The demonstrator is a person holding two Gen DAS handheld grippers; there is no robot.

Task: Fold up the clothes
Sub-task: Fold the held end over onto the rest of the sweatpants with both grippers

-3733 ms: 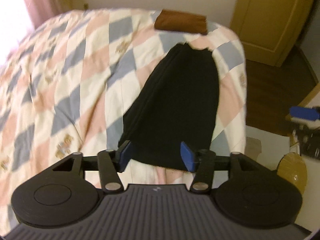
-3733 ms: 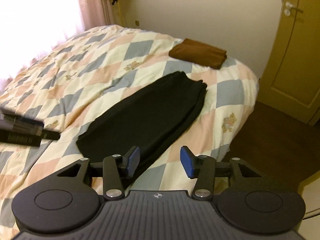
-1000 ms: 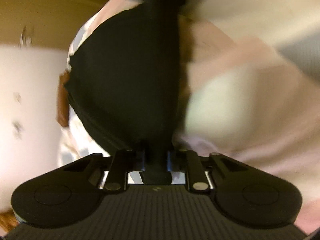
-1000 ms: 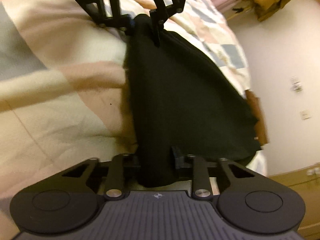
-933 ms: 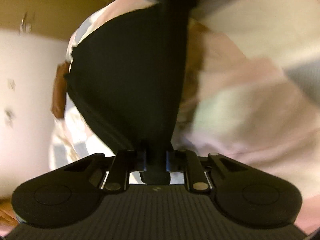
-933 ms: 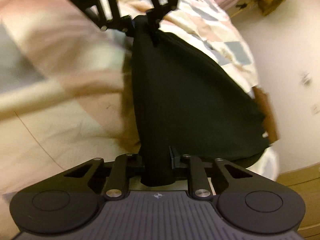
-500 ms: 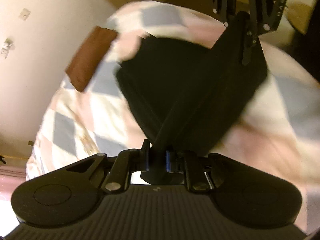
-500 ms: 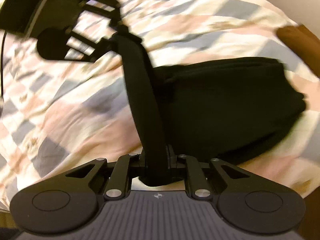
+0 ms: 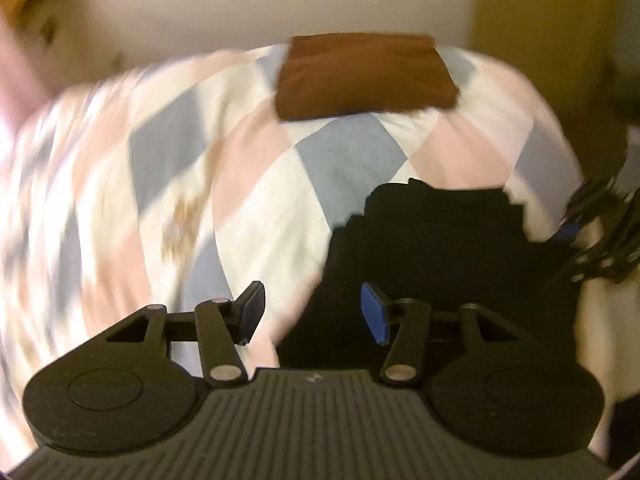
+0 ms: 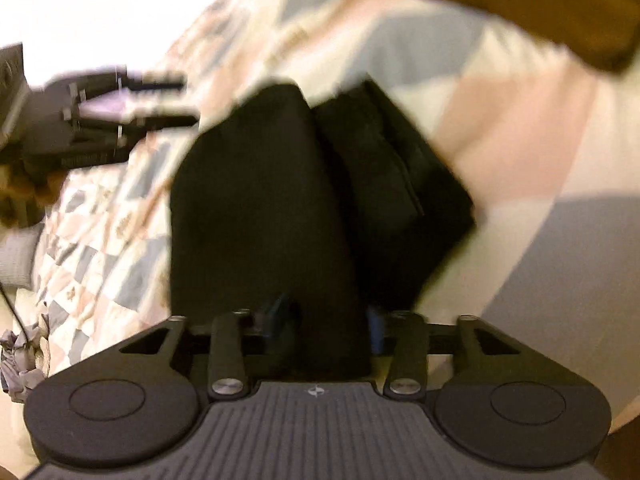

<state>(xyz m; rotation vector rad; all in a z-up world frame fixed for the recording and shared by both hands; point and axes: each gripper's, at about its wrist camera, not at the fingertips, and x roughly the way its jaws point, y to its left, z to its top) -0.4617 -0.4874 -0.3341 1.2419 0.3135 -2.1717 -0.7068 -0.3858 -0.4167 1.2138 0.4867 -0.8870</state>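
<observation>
Warm, dim light; heavy motion blur, fisheye-bent edges; blown-out glare upper left, perhaps a window.

Folded garment on the bed, between my two grippers.

The black folded cloth garment [image 9: 432, 248] lies on the bed's checked patchwork quilt [image 9: 256, 184]; the brown folded cloth [image 9: 364, 76] sits behind it, apart, near the far edge. My left gripper [image 9: 312, 312] hangs over its left edge, my right gripper [image 10: 324, 320] over its right end.

Open quilt [image 9: 256, 184] lies wide to the left of the black garment [image 9: 440, 240]; brown stack [image 9: 364, 76] blocks the far edge; right gripper [image 9: 600, 236] crowds the garment's right side; left gripper [image 10: 132, 100] sits beyond.
</observation>
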